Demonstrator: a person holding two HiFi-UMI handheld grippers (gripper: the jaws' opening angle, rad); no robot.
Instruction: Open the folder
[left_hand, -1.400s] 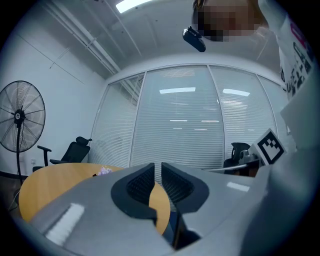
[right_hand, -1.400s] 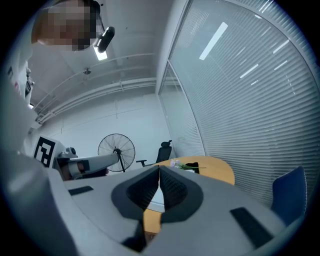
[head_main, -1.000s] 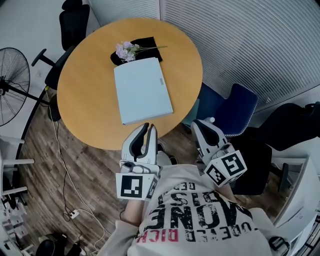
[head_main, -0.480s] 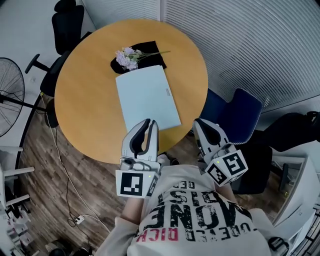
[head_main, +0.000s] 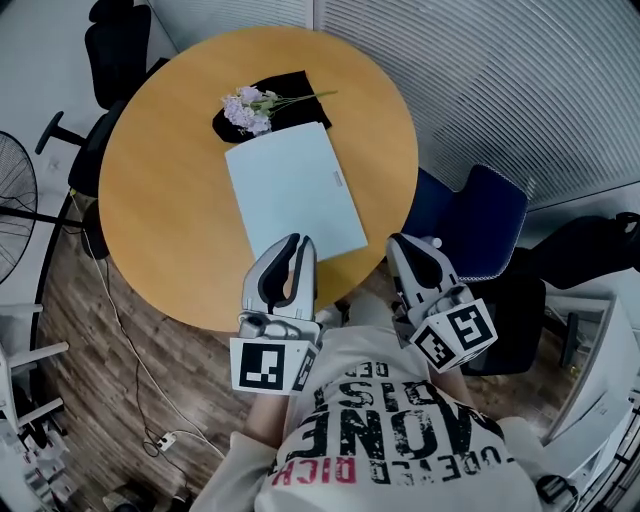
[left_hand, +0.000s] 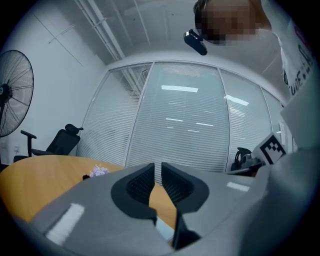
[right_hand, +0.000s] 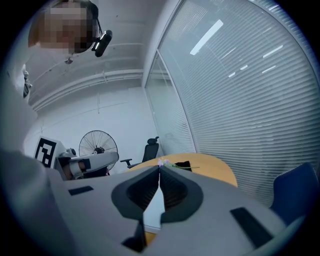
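Folder (head_main: 295, 190), closed: you are holding left gripper (head_main: 297, 243) barely parted, right gripper (head_main: 405, 245) shut, both empty; such narrow jaws are probably risking shoving, not lifting, its cover.

the fan (head_main: 14, 212) is cut off by the left edge. the small print on the folder (head_main: 295, 190) is too tiny to read.
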